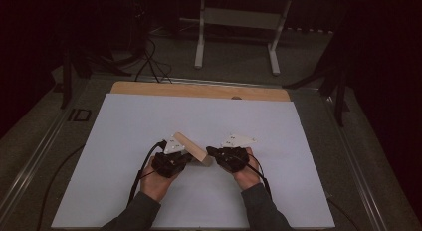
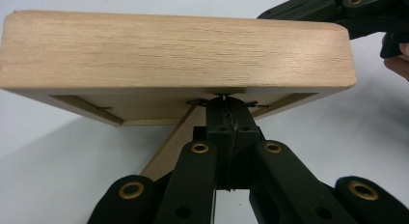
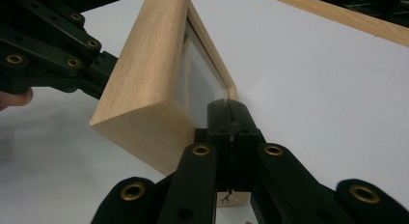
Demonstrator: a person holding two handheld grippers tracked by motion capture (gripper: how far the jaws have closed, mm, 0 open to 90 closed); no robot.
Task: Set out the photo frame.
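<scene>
Nearest the camera in the high view are the person's two sleeves and hands, each running a claw up to a wooden picture frame (image 1: 191, 148) that sits mid-surface, a bit toward the near side. The left claw (image 1: 183, 155) has its jaws pressed fully together at the frame's back, right where the little stand strut and metal clips are in the left gripper view (image 2: 225, 104); can't tell if it's pinching a clip or just touching. The right claw (image 1: 211, 152) is just as closed, its tip against the glass side at the frame's near corner (image 3: 226, 104).

The frame's long axis runs from far-left to near-right, and it's tilted up on an edge between the two claws, so both hands are equally close. I'd guess the next move is working the back. There's plenty of bare white surface (image 1: 278, 131) all around, edges well apart.
</scene>
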